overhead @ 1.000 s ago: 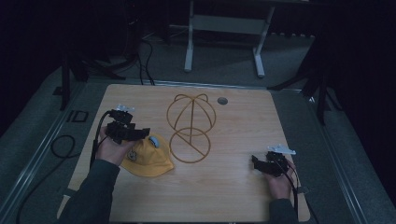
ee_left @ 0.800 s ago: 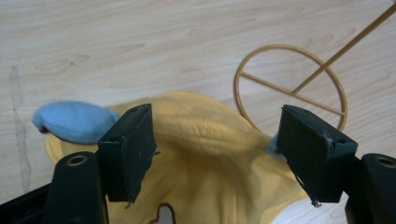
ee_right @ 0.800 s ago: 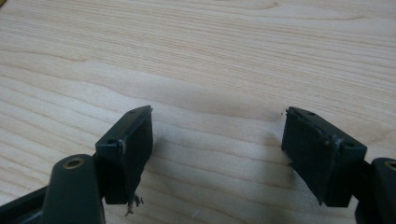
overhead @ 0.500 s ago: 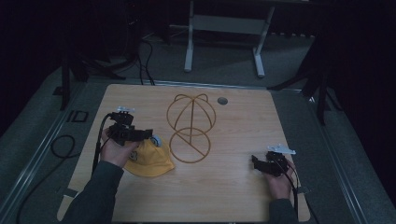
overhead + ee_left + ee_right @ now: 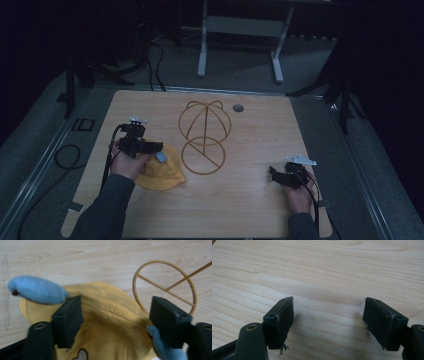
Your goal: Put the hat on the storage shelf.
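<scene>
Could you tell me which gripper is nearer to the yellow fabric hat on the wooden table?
Left. The left gripper is over the yellow fabric hat, jaws open around its crown. The right gripper sits open, far across the wooden table, beyond the gold wire stand.

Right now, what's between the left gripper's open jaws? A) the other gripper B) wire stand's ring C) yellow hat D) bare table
C: in the left gripper view the left gripper stands open with the yellow hat between its jaws; the wire stand lies beyond, off to one side.
</scene>
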A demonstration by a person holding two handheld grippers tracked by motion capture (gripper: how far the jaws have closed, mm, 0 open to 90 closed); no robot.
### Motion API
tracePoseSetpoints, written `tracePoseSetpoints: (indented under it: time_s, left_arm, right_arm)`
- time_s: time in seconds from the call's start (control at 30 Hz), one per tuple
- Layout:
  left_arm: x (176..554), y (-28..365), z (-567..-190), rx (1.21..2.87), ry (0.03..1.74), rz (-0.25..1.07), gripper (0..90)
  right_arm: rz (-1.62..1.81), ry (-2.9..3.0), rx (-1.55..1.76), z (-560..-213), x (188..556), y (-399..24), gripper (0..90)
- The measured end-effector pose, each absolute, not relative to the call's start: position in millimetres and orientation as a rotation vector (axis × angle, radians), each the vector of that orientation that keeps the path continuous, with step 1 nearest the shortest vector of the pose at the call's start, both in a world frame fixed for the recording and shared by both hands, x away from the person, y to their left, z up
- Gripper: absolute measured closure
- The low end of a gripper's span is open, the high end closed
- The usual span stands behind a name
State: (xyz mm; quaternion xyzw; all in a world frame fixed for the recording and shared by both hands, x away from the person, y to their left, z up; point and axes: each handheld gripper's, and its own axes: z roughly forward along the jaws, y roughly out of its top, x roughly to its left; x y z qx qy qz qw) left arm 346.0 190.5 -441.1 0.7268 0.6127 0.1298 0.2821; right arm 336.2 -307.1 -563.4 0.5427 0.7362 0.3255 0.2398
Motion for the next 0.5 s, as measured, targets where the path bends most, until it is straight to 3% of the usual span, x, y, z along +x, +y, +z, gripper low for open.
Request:
tracePoseSetpoints:
  time_s: [0.07,0.13,0.2,0.4,0.5]
  left_arm:
    - [345.8,191.7,-442.3,1.953,1.642,0.349,30.4]
    - [345.6,193.9,-445.0,1.949,1.648,0.346,40.6]
    - [345.0,195.6,-446.9,1.942,1.655,0.334,43.6]
    - [344.7,200.2,-445.7,1.954,1.627,0.344,68.7]
    - [345.8,200.3,-444.2,1.972,1.613,0.36,73.7]
  right_arm:
    - [0.891,2.015,1.485,-563.4,336.2,-307.1,24.7]
    - [0.892,2.014,1.489,-563.4,336.1,-306.9,24.6]
    - [0.892,2.014,1.489,-563.4,336.1,-306.9,24.6]
    - [0.892,2.014,1.489,-563.4,336.1,-306.9,24.7]
    - [0.892,2.014,1.489,-563.4,336.1,-306.9,24.7]
